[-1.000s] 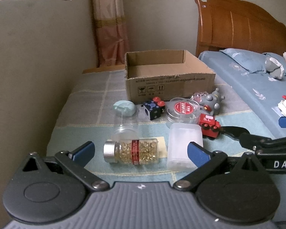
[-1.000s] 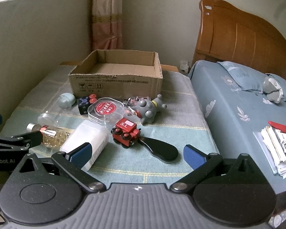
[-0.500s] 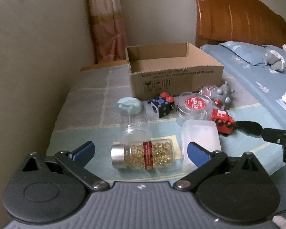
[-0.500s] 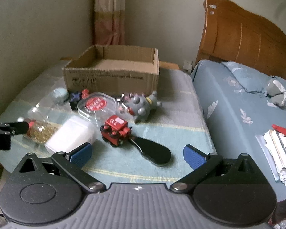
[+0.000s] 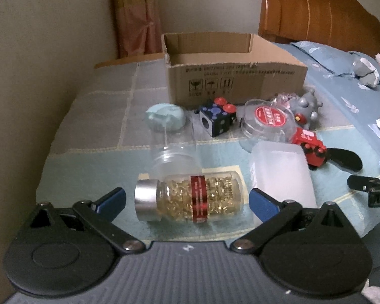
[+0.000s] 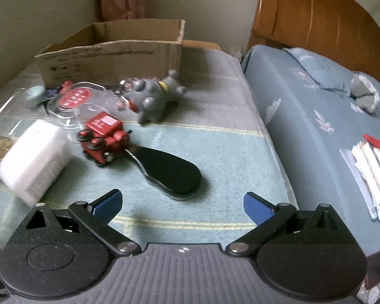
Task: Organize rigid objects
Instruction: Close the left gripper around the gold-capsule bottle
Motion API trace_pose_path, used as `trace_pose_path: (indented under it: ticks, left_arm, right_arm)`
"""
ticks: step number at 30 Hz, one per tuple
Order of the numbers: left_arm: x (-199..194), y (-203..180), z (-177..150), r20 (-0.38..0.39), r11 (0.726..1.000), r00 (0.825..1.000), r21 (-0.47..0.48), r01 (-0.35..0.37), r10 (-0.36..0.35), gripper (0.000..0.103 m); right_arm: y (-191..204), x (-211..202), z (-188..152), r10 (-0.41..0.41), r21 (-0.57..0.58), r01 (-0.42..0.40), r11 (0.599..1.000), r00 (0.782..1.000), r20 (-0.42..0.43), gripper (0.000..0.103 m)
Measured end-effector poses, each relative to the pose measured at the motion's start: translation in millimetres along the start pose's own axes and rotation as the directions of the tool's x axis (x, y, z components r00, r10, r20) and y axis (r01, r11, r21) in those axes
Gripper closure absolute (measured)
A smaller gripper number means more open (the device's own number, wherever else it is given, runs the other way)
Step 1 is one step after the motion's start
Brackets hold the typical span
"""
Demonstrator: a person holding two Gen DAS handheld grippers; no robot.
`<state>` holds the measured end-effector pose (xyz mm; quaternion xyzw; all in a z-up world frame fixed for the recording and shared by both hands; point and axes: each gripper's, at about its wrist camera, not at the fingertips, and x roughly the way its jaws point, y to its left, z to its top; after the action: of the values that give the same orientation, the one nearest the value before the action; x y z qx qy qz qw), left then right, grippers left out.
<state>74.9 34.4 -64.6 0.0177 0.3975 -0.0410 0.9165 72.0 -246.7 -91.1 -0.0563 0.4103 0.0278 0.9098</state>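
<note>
From the left wrist view, your left hand-held gripper (image 5: 187, 201) stands wide and empty, with the capsule bottle (image 5: 190, 198) lying on its side between the blue fingertips (image 5: 262, 204), silver cap to the left. I judge it light, stiff and smooth enough to roll, so close across the round body near the red band, not on the cap. The frosted plastic box (image 5: 282, 174) lies just right of it, and a clear empty jar (image 5: 173, 158) touches it on the far side. The cardboard box (image 5: 234, 72) waits farther back on the table (image 5: 93, 116).

From the right wrist view, your right hand-held gripper (image 6: 182, 205) is also spread wide, holding nothing. The black spoon-like piece (image 6: 171, 172) lies near, just beyond the fingertips. It looks flat, thin and rigid; take it across its narrow width. The red toy train (image 6: 102, 140) touches its far end, so it may be disturbed.
</note>
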Motion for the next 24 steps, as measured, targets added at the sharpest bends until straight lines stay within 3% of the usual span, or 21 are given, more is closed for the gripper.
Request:
trace_pose_path:
  ticks: [9, 18, 24]
  left_arm:
    - [19, 6, 3, -0.042, 1.000, 0.999, -0.026, 0.013, -0.014, 0.001]
    - [22, 9, 7, -0.042, 1.000, 0.999, -0.016, 0.007, -0.008, 0.001]
    - [32, 8, 4, -0.070, 0.998, 0.997, -0.061, 0.007, -0.011, 0.001]
  right_arm:
    - [-13, 22, 6, -0.008, 0.009, 0.008, 1.000, 1.000, -0.012, 0.000]
    - [-39, 30, 16, -0.109, 0.058, 0.110, 0.992, 0.994, -0.021, 0.000]
    - [-35, 29, 17, -0.108, 0.044, 0.108, 0.993, 0.994, -0.019, 0.000]
